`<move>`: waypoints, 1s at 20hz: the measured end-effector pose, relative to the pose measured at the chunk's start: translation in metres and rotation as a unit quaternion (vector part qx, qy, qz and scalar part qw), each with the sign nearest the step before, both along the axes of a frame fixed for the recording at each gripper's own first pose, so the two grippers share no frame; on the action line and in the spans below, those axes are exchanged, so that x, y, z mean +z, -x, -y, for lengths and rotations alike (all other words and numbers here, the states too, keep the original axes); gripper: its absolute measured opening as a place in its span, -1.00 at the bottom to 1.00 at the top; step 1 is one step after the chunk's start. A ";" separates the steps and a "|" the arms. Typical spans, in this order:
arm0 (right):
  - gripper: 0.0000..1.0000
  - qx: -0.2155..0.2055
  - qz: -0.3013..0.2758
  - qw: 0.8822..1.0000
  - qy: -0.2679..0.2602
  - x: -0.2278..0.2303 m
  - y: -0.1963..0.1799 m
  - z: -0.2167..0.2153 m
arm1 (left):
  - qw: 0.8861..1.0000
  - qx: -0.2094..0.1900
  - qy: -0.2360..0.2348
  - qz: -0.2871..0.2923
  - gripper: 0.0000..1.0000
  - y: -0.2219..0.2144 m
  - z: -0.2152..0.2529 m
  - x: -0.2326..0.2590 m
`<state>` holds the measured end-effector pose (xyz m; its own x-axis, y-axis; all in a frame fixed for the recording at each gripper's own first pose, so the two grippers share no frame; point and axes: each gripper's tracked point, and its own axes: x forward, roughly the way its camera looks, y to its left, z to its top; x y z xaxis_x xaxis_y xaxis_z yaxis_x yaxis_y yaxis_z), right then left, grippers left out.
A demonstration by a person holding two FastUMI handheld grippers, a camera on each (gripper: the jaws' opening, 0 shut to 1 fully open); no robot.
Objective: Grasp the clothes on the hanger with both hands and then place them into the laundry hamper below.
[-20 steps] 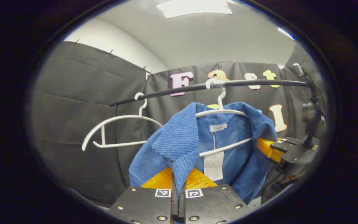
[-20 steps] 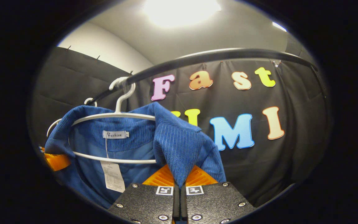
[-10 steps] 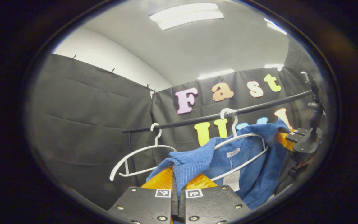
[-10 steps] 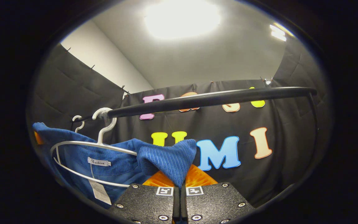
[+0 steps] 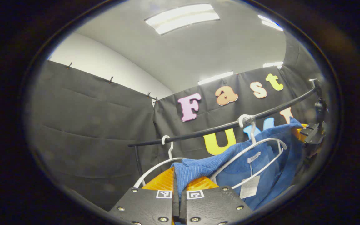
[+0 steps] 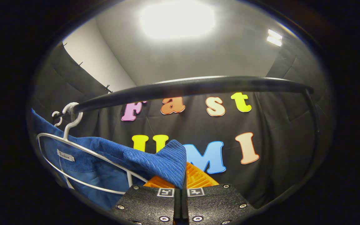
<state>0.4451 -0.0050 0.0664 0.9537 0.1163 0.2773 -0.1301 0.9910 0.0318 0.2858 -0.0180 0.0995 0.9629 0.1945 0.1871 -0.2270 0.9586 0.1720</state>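
A blue corduroy jacket (image 5: 273, 159) hangs partly on a white hanger (image 5: 262, 144) hooked on the black rail (image 5: 211, 128). In the left gripper view, my left gripper (image 5: 177, 176) is shut on one side of the jacket's collar, and the cloth stretches from its orange fingers (image 5: 159, 180) back to the hanger. My right gripper (image 5: 302, 131) shows at the far right, at the jacket's other side. In the right gripper view, my right gripper (image 6: 182, 176) is shut on the jacket (image 6: 155, 161), which drapes over the hanger (image 6: 73, 145) at the left. The hamper is out of sight.
An empty white hanger (image 5: 167, 144) hangs on the rail left of the jacket; its hook (image 6: 55, 115) also peeks out in the right gripper view. The rail (image 6: 198, 87) crosses close overhead there, with its upright post (image 6: 316, 125) at the right. Black cloth walls stand behind.
Both grippers have pulled apart with the collar held. The jacket is stretched sideways and its shoulders have slid along the hanger. The rail and hanger have shifted toward each view's edge.
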 end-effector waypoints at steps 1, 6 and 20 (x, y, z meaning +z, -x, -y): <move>-0.99 -0.004 -0.003 1.000 0.002 -0.003 -0.006 0.000 | 1.000 -0.001 -0.003 -0.001 -0.99 -0.007 -0.007 -0.002; -0.99 -0.015 -0.014 0.999 0.051 -0.029 -0.021 -0.008 | 0.999 -0.003 -0.011 -0.037 -0.99 -0.046 -0.036 -0.033; -0.98 0.006 -0.086 0.994 0.065 -0.078 -0.047 -0.009 | 0.991 -0.081 0.067 -0.086 -0.96 -0.073 -0.035 -0.092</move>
<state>0.4922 0.0038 -0.0121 0.9840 0.1524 0.0925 -0.1460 0.9866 -0.0729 0.3588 0.0168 0.0073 0.9989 0.0463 0.0009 -0.0462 0.9970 0.0626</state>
